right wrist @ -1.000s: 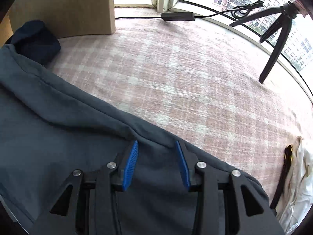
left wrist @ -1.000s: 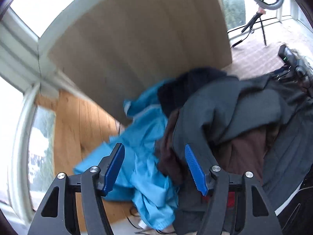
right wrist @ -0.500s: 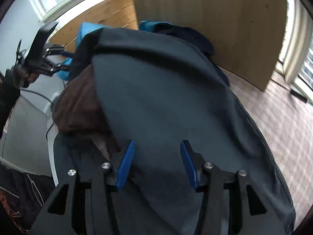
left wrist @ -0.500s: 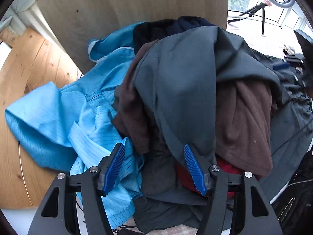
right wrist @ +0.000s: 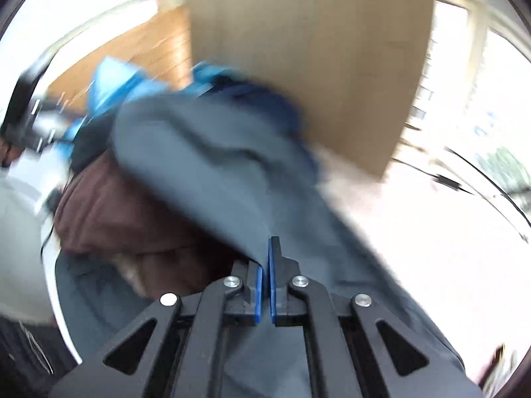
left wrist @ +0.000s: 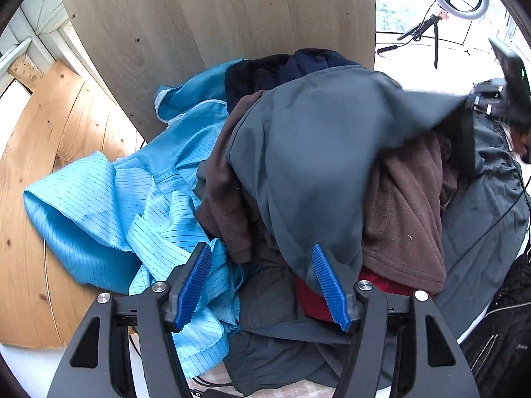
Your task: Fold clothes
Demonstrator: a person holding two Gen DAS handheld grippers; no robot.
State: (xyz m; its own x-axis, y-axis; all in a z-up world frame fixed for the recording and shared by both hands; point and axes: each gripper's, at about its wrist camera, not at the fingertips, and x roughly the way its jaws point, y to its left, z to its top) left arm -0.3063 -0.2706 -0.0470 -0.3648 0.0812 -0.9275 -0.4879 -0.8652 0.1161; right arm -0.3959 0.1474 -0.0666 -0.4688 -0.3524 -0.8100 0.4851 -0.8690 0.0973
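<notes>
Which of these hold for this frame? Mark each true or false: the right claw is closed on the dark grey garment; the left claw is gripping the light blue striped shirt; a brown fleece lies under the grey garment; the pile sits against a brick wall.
1. Right claw closed on the dark grey garment: true.
2. Left claw gripping the light blue striped shirt: false; it is open, holding nothing.
3. Brown fleece under the grey garment: true.
4. Brick wall: false; a pale wooden panel.

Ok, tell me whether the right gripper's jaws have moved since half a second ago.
Yes. The right gripper was open over the grey garment; now its jaws are shut on a fold of it, with the wooden panel behind.
</notes>
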